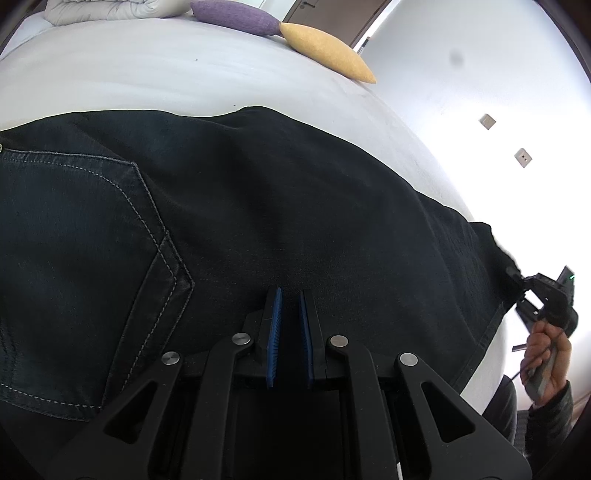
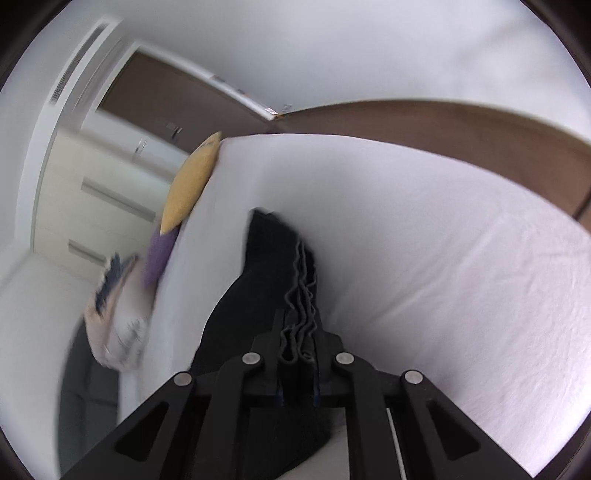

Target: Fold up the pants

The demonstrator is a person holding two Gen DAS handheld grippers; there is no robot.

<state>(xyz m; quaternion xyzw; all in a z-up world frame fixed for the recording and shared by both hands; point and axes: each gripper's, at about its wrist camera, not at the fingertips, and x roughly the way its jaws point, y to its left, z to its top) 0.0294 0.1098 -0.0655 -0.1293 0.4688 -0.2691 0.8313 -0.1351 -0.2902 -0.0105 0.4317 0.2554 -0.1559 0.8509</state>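
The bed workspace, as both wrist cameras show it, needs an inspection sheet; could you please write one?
Surface: white bed sheet, smooth, lightly creased.
Job's things: dark pants spread on the sheet, back pocket facing up; the leg end is lifted, with bunched hems in the right wrist view.
Clutter: purple cushion and yellow cushion touching at the far edge; pale bundled bedding beside them.
Grippers: left claw over the pants, blue pads slightly apart, nothing between them; right claw shut on the pant hems.
Cables: a thin dark cord below the right hand.
Surroundings: white wall with two small plates; brown door.
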